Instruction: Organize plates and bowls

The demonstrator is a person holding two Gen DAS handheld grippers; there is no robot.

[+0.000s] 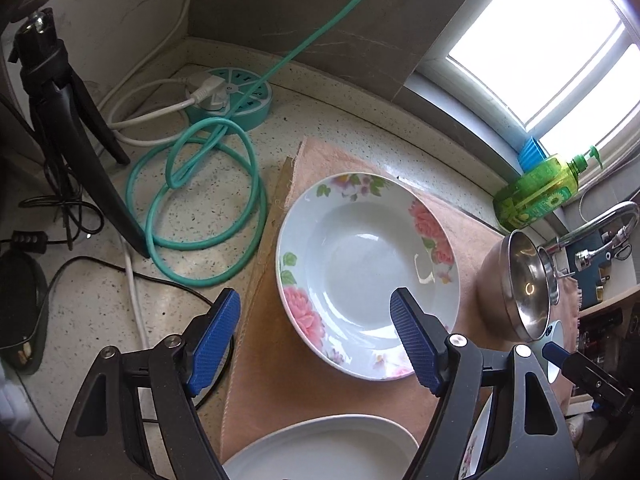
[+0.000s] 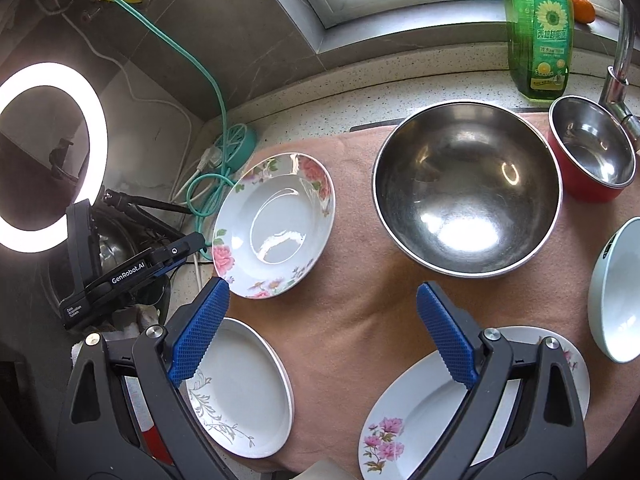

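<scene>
Hovering over pink mat point(image 2: 360, 312), both tools empty: left gripper point(image 1: 316, 340) spread wide above rose soup plate point(image 1: 360, 264), right gripper point(image 2: 322, 332) spread wider over bare mat between white plate point(image 2: 244, 388) and pink-flower plate point(image 2: 420, 420). Big steel bowl point(image 2: 468, 192), red bowl point(image 2: 592, 156), pale bowl point(image 2: 616, 292) behind and to right, all unstacked. Risks: glazed rim slipping from ribbed pads if pinched shallow; plate chipping against steel bowl (close neighbours); mat bunching under dragged plate; green cable point(image 1: 196, 196) beside mat snagging left tool.
</scene>
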